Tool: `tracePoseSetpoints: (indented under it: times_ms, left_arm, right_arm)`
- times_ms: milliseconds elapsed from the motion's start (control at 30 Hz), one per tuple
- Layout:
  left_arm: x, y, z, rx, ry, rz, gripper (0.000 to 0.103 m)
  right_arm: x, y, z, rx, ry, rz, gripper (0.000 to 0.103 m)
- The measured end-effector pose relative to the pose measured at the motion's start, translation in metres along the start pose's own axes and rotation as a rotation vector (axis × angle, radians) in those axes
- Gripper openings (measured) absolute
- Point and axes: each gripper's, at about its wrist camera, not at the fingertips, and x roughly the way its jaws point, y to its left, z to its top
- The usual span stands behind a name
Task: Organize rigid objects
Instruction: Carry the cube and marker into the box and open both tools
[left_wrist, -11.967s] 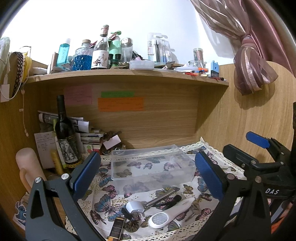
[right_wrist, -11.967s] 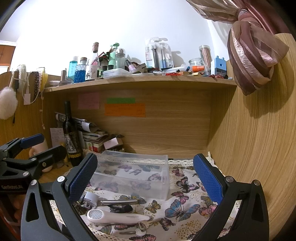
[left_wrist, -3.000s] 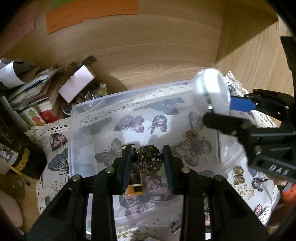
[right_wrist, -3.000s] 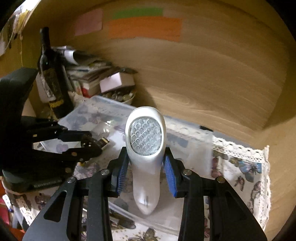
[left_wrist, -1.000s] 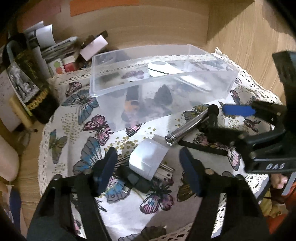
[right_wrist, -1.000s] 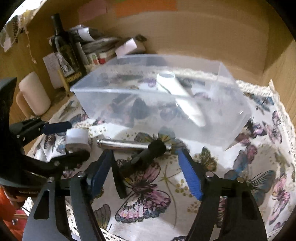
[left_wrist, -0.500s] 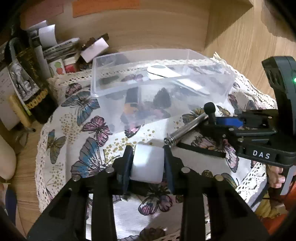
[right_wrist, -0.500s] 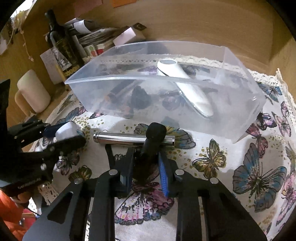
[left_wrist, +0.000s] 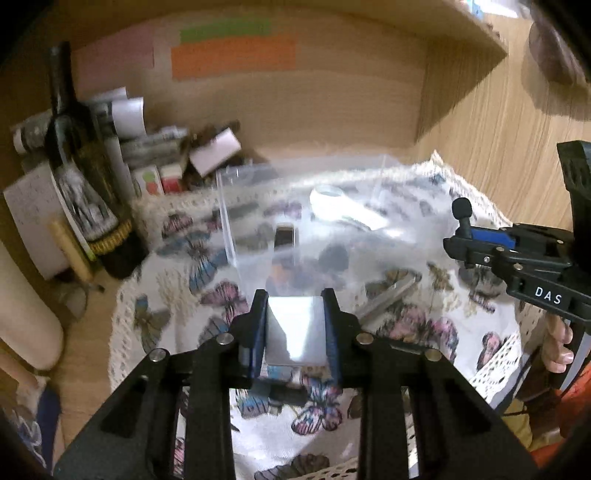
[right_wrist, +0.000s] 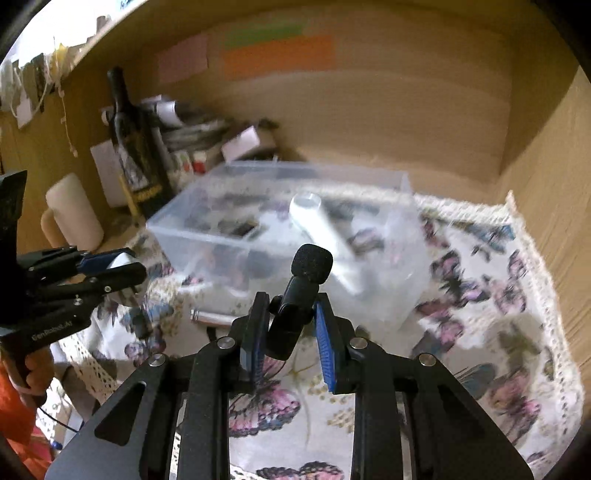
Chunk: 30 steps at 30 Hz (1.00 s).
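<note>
Above butterfly cloth (right_wrist: 480, 332), right fingers (right_wrist: 325, 354) pinching upright microphone (right_wrist: 301, 291), foam end up, left fingers (left_wrist: 256, 332) pinching white block (left_wrist: 295, 332)

White letters "DAS" stand on the black body of the right gripper (left_wrist: 476, 236), seen from the left wrist. A partly blurred word that looks like "GenRobot.AI" stands on the black body of the left gripper (right_wrist: 110, 264), seen from the right wrist. The wine bottle (left_wrist: 79, 177) label and the sticky notes (left_wrist: 232, 55) are too blurred to read.
</note>
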Motion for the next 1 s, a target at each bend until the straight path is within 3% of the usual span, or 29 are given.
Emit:
tracePoseSetpoints:
  times_ms: [267,467,600,833,1000]
  left_arm:
    - [-0.013,-0.004,0.041,-0.020,-0.103,0.028,0.028]
    - [-0.001,-0.005,0.072,-0.025,-0.126,0.041,0.028]
    - [0.022,-0.004,0.083,-0.037,-0.084,0.024,0.028]
    - [0.078,0.004,0.082,-0.051,0.049,0.017,0.028]
    - [0.103,0.005,0.076,-0.058,0.105,-0.003,0.028]
  right_arm:
    - [-0.014,-0.018,0.031,-0.002,-0.092,-0.025,0.022]
    - [-0.006,-0.030,0.053,-0.018,-0.120,-0.039,0.022]
    - [0.014,-0.035,0.059,-0.033,-0.080,-0.040,0.022]
    - [0.065,-0.039,0.047,-0.032,0.085,0.020,0.022]
    - [0.080,-0.023,0.045,-0.081,0.123,0.044,0.022]
